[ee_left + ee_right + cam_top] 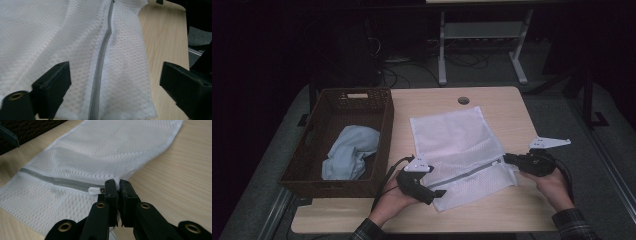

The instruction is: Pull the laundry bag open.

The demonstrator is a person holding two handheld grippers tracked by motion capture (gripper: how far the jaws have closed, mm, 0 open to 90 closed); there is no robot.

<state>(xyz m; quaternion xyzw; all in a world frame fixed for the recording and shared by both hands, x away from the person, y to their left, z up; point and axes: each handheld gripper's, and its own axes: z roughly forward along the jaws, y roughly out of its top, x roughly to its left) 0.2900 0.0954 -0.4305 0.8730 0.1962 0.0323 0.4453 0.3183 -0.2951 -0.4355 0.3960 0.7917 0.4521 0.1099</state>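
Observation:
A white mesh laundry bag (457, 145) lies flat on the wooden table (507, 205), and a grey zipper (472, 171) runs across its near part. My left gripper (434, 182) is at the bag's near left corner. In the left gripper view it (115, 75) stands open, with the bag (75, 37) and zipper (102, 55) lying between the two pads, untouched. My right gripper (507, 159) is at the bag's right edge. In the right gripper view it (118, 186) is shut on the mesh (105, 150), just beside the white zipper pull (96, 190) at the end of the zipper (57, 180).
A brown wicker basket (387, 130) stands along the table's left side with a light blue cloth (349, 150) inside. A round cable hole (463, 100) sits near the far edge. A white desk frame (482, 45) and cables are on the floor beyond.

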